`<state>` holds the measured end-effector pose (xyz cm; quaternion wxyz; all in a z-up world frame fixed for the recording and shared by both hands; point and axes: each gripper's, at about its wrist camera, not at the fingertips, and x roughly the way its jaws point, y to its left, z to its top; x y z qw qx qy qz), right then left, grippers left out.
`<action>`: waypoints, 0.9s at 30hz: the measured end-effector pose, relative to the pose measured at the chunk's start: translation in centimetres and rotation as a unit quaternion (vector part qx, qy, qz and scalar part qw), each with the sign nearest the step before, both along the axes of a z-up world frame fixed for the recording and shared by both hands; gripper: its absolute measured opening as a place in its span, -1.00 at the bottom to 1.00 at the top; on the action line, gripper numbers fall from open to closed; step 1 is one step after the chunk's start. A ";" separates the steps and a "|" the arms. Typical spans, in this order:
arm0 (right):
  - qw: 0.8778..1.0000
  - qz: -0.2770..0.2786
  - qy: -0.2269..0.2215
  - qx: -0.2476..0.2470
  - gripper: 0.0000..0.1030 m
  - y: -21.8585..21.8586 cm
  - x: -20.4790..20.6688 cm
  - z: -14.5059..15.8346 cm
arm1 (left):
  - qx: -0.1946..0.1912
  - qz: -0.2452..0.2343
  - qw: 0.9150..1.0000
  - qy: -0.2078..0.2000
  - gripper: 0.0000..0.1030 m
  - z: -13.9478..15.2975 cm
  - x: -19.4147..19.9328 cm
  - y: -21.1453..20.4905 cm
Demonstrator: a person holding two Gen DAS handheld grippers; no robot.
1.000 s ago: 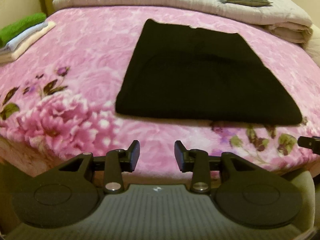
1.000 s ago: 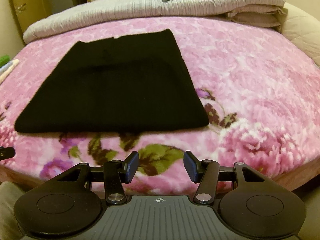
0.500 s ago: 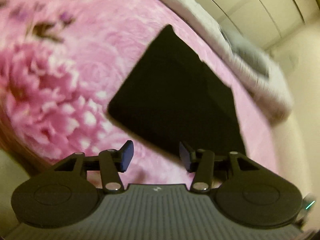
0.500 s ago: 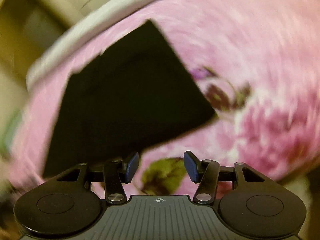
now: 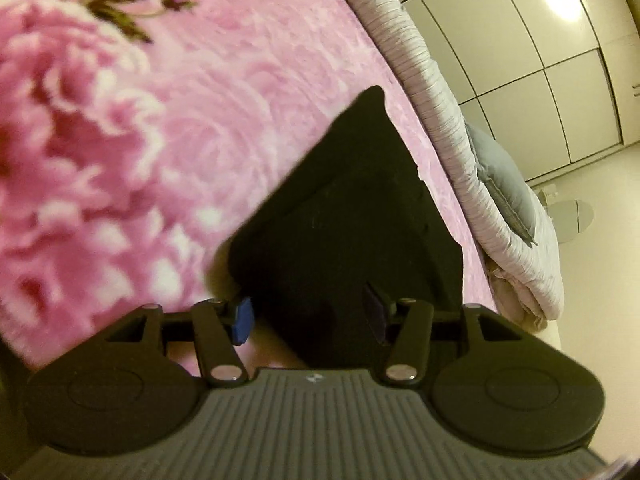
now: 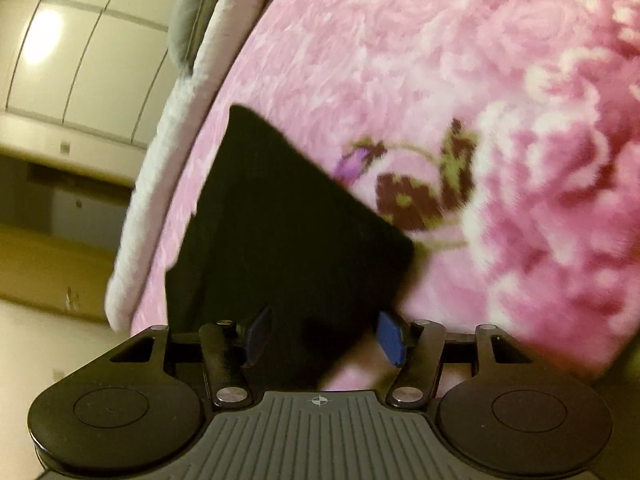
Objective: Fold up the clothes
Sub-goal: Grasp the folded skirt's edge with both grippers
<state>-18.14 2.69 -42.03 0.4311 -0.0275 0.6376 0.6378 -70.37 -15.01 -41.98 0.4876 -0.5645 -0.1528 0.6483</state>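
Observation:
A folded black garment [image 5: 352, 220] lies flat on the pink floral blanket [image 5: 160, 120]. My left gripper [image 5: 308, 314] is rolled to one side at the garment's near left corner. Its jaws are opening, and black cloth shows between the blue pads without being pinched. In the right wrist view the same garment [image 6: 280, 220] fills the lower middle. My right gripper [image 6: 324, 334] is rolled the other way at the near right corner. Its jaws are opening too, with the cloth's edge between the pads and nothing gripped.
A folded pale quilt [image 5: 460, 140] with a grey pillow [image 5: 500, 176] on it lies along the far side of the bed. Behind them stand cream wardrobe doors [image 5: 540, 60]. The right wrist view shows the quilt [image 6: 172, 128] and blanket [image 6: 440, 80] too.
Both grippers have rolled in opposite directions and dropped closer to the garment's near corners. Their jaws stand wider than a second ago. The garment has not moved.

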 end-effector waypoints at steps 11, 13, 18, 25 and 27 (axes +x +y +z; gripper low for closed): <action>0.998 0.027 -0.034 0.040 -0.73 2.1 -0.9 -0.6 | 0.007 -0.046 0.997 0.062 -0.73 0.0 -0.4 2.0; 0.997 0.035 -0.042 0.050 -0.79 2.0 -1.0 0.0 | 0.011 -0.050 0.996 0.072 -0.77 0.4 -0.2 1.8; 0.994 0.042 -0.045 0.086 -0.83 0.7 -0.8 2.5 | 0.037 -0.064 0.992 0.098 -0.81 2.5 0.4 0.6; 0.992 0.063 -0.049 0.102 -0.84 -2.6 0.1 5.1 | 0.036 -0.081 0.991 0.099 -0.82 4.1 1.2 -4.2; 0.992 0.069 -0.049 0.098 -0.84 -4.4 0.9 5.4 | 0.032 -0.090 0.991 0.098 -0.82 4.3 1.8 -6.3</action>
